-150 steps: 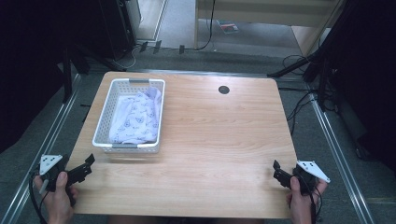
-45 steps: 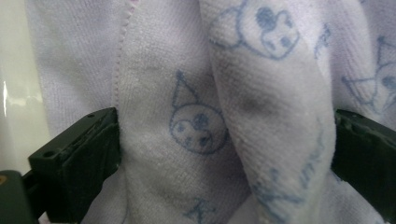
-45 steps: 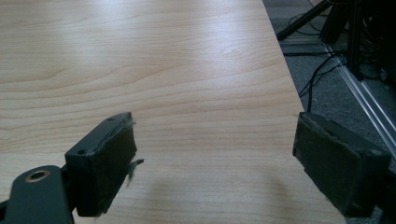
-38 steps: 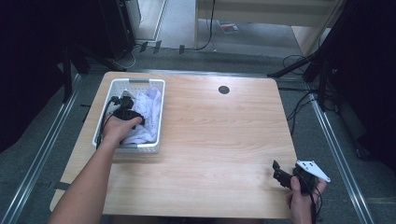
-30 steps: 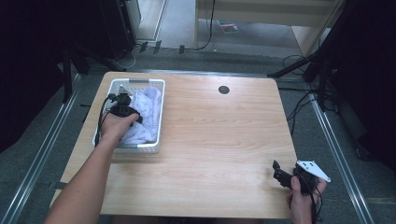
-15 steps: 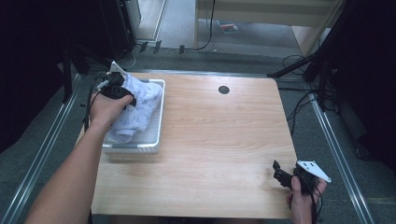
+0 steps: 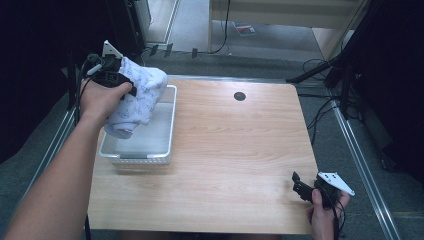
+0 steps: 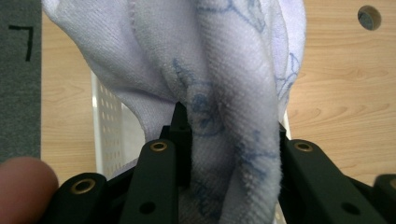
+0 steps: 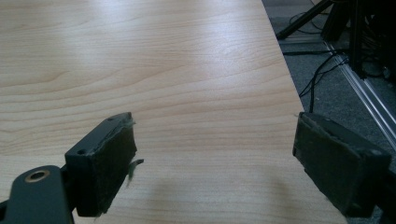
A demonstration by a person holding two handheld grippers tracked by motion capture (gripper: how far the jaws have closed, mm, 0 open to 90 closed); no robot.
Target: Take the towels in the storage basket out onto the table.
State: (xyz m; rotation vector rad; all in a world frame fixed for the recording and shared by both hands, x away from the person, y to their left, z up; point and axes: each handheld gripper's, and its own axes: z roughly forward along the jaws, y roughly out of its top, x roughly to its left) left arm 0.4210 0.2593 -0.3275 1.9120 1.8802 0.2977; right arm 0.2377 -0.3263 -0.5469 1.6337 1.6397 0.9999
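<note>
Left gripper (image 7: 121,75) clamped on towel (image 7: 136,95), hoisted above basket (image 7: 169,125) for removal; right gripper (image 7: 299,187) agape, empty, far from basket.

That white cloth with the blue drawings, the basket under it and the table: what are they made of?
The cloth looks like soft terry or fleece: a fuzzy, ribbed pile with a faint blue print. The basket seems to be white moulded plastic, judging by its smooth, perforated walls. The table shows a pale wood grain with a slight sheen, probably laminate rather than solid wood.
</note>
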